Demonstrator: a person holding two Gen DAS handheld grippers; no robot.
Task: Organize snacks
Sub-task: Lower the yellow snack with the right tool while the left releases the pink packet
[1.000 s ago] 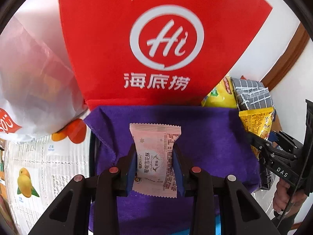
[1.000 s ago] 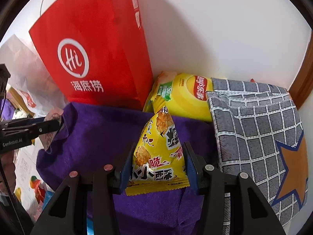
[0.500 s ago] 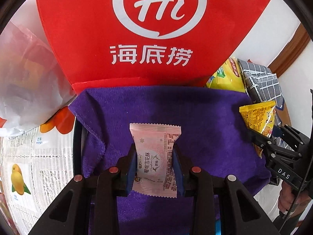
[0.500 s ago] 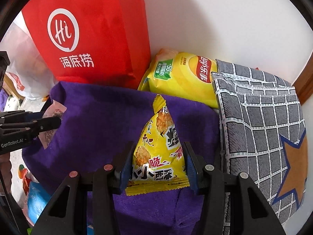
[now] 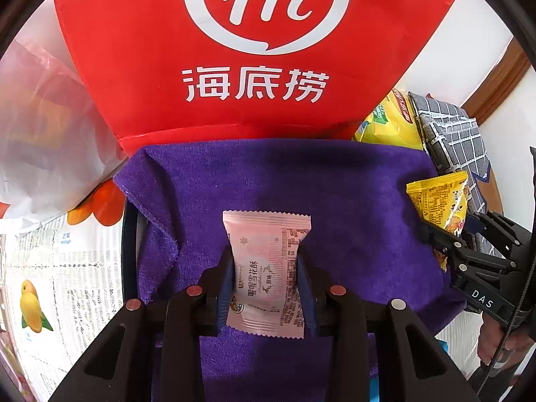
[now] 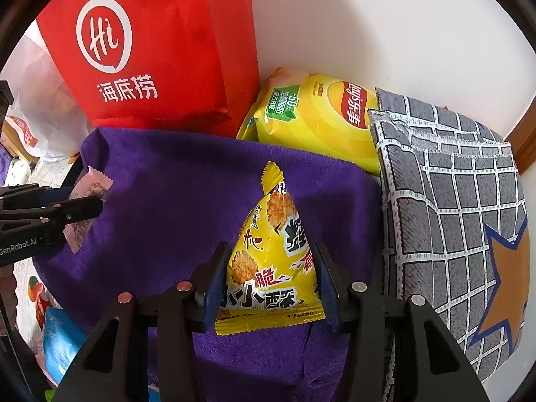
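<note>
My left gripper (image 5: 264, 268) is shut on a pink snack packet (image 5: 266, 261), held over a purple towel (image 5: 301, 184). A yellow triangular snack bag (image 6: 273, 261) is pinched between the pads of my right gripper (image 6: 271, 268), also above the purple towel (image 6: 174, 201). In the left wrist view the right gripper (image 5: 445, 238) shows at the right edge with the yellow bag (image 5: 439, 197). In the right wrist view the left gripper (image 6: 83, 207) enters from the left with the pink packet (image 6: 90, 187).
A red bag (image 5: 254, 50) with a white logo stands behind the towel. A yellow chip bag (image 6: 318, 117) and a grey grid-pattern cloth (image 6: 452, 201) lie to the right, by a white wall. A white plastic bag (image 5: 40, 134) and printed paper (image 5: 60, 268) lie left.
Both grippers have sunk toward the purple towel, which now fills more of each view. Each keeps its grip on its snack.
</note>
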